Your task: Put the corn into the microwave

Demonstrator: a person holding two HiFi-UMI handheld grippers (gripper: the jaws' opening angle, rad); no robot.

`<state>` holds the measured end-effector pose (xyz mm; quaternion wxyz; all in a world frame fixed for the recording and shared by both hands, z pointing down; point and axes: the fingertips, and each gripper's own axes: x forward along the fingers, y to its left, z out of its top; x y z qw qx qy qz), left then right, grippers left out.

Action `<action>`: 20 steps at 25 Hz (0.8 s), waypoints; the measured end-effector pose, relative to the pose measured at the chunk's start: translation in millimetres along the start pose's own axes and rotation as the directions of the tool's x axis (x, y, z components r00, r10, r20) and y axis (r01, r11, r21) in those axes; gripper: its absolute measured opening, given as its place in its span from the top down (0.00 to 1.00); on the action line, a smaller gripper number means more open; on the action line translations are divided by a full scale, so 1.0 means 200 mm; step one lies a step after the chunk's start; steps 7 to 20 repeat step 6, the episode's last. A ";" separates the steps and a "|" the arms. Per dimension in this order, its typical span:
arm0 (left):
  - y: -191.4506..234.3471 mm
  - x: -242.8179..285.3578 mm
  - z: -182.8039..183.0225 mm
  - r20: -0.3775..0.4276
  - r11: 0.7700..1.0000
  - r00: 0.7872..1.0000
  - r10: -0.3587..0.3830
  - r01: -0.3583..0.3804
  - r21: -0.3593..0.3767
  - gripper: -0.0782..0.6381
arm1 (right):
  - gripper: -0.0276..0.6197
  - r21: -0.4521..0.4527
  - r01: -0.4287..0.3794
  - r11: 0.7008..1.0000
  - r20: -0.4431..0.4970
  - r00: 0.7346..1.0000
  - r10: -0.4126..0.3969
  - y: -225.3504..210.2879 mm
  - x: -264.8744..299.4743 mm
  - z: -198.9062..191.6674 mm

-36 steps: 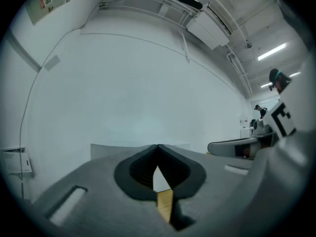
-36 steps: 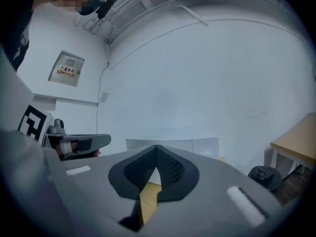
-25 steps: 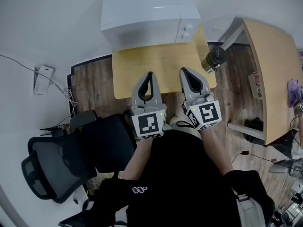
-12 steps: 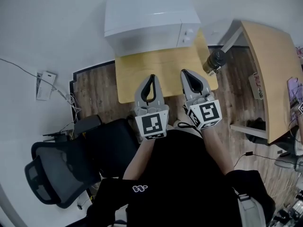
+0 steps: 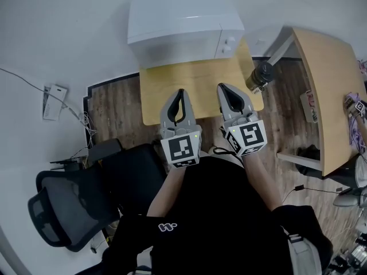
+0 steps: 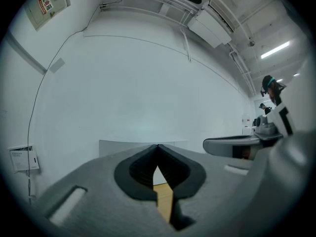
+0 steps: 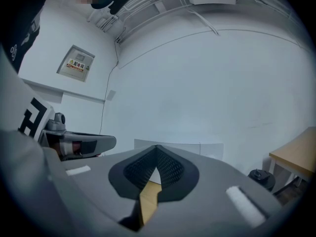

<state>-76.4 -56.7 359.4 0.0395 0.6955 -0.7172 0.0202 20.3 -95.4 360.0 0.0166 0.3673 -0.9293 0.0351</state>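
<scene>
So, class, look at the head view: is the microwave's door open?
No, the door of the microwave sits flush with its front.

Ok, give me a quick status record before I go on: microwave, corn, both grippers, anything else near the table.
microwave: white, at the far end of the small wooden table, door looks shut
corn: not seen in any view
left gripper: jaws together, empty, over the table's near edge
right gripper: jaws together, empty, beside the left one
nearby: dark flask by the table's right corner; black office chair at left
</scene>
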 end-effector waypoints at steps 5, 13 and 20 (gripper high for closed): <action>0.01 0.02 0.01 0.001 1.000 1.000 -0.001 0.001 -0.001 0.89 | 0.95 -0.001 -0.002 1.000 0.000 1.000 0.002 0.00 0.02 0.01; 0.01 0.03 0.02 0.003 1.000 1.000 0.000 0.000 -0.001 0.89 | 0.95 0.000 -0.003 1.000 0.002 1.000 0.003 -0.01 0.03 0.01; 0.01 0.03 0.02 0.003 1.000 1.000 0.000 0.000 -0.001 0.89 | 0.95 0.000 -0.003 1.000 0.002 1.000 0.003 -0.01 0.03 0.01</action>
